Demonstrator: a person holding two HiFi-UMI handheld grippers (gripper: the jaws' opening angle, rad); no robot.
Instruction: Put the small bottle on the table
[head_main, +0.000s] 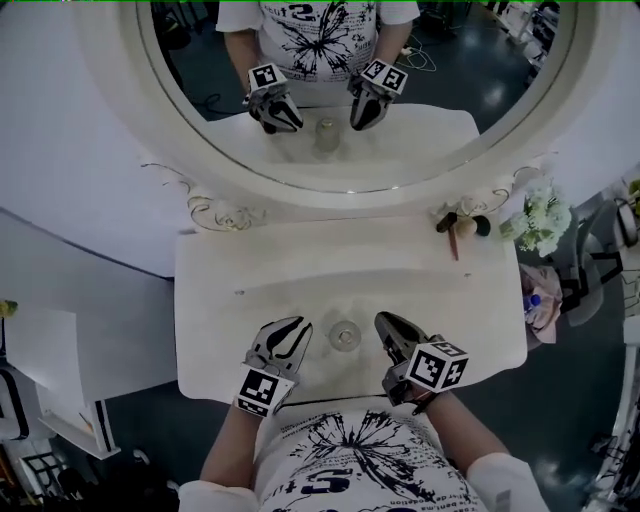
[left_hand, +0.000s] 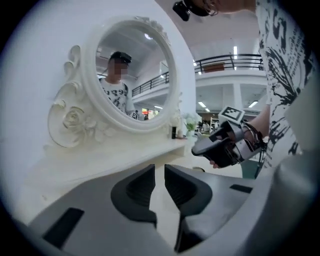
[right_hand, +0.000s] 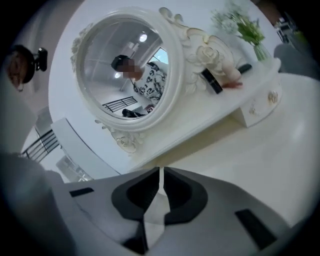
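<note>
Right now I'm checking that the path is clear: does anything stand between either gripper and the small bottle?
Nothing visible does. The small bottle stands on the table between the left gripper and the right gripper, apart from both. The flowers sit off at the far right corner.

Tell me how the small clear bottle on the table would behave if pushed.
The small bottle looks like clear glass, so probably stiff, slick and breakable. It seems round, so once tipped it may roll. Being small on the smooth table, it would likely slide easily.
</note>
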